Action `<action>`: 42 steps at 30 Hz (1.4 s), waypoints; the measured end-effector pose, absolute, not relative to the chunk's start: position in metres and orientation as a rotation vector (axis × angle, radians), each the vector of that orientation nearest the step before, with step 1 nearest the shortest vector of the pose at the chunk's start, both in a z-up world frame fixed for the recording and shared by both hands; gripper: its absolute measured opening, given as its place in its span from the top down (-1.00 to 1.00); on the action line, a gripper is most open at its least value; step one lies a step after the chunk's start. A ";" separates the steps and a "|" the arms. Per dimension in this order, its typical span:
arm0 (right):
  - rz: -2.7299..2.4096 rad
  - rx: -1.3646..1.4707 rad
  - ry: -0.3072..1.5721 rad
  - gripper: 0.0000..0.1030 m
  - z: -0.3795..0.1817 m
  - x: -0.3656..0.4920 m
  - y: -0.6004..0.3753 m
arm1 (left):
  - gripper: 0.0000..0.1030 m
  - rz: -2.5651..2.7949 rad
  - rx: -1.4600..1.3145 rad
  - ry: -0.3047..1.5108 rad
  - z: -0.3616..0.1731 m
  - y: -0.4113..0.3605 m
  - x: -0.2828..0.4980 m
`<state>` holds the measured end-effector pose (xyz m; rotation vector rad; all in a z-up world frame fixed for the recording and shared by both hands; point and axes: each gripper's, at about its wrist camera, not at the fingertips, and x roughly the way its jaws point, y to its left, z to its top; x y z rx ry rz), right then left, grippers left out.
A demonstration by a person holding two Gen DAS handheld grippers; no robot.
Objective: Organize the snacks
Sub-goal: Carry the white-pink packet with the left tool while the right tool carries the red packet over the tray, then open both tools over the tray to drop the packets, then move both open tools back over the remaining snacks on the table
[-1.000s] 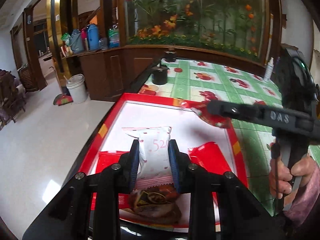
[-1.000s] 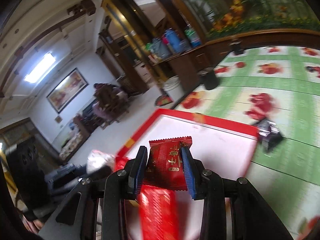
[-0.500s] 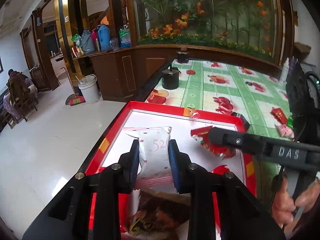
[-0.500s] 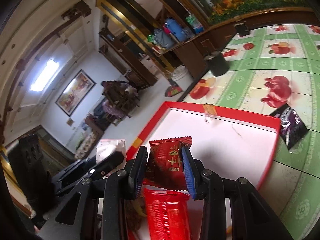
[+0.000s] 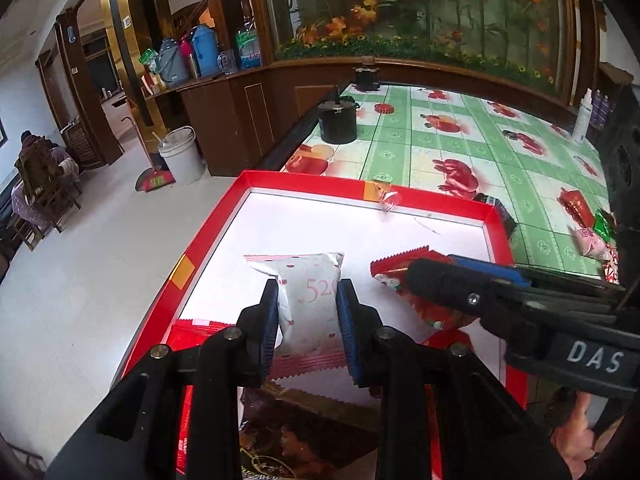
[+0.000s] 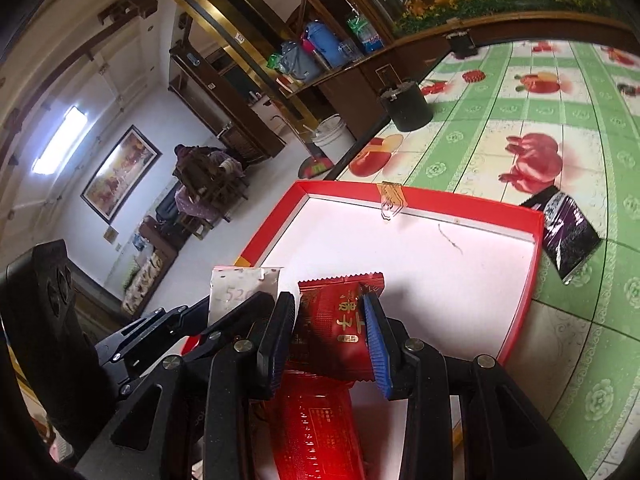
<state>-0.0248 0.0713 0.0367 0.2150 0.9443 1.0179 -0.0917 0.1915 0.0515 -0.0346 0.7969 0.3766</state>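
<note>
The left gripper (image 5: 307, 312) was clenched on a white packet (image 5: 308, 300) printed with red numerals, and the right gripper (image 6: 328, 332) pinched a dark red packet (image 6: 336, 320) between its blue pads; both packets hung above the white floor of the red-rimmed box (image 6: 416, 196). Beneath them lay a bright red wrapper (image 6: 316, 428) and a brown packet (image 5: 296, 436) at the near end. A purple packet (image 6: 568, 232) waited just outside the box on the green tablecloth (image 6: 580, 128). This looked like the placing step: next, each packet needed lowering onto bare floor and releasing.
</note>
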 end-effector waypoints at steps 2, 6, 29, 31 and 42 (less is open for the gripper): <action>1.021 0.206 0.948 0.31 0.037 -0.026 0.073 | 0.49 0.381 -0.043 0.807 0.049 0.194 -0.092; 1.010 0.193 0.949 0.31 0.036 -0.028 0.073 | 0.49 0.382 -0.071 0.824 0.044 0.199 -0.097; 0.786 0.365 0.834 -0.02 0.064 0.032 -0.010 | -0.54 0.493 -0.051 0.713 0.075 0.214 -0.142; 0.767 0.390 0.826 -0.02 0.067 0.039 -0.024 | -0.54 0.487 -0.035 0.719 0.074 0.211 -0.142; 0.517 0.477 0.757 -0.15 0.080 0.067 -0.172 | -0.54 0.418 0.017 0.757 0.073 0.180 -0.132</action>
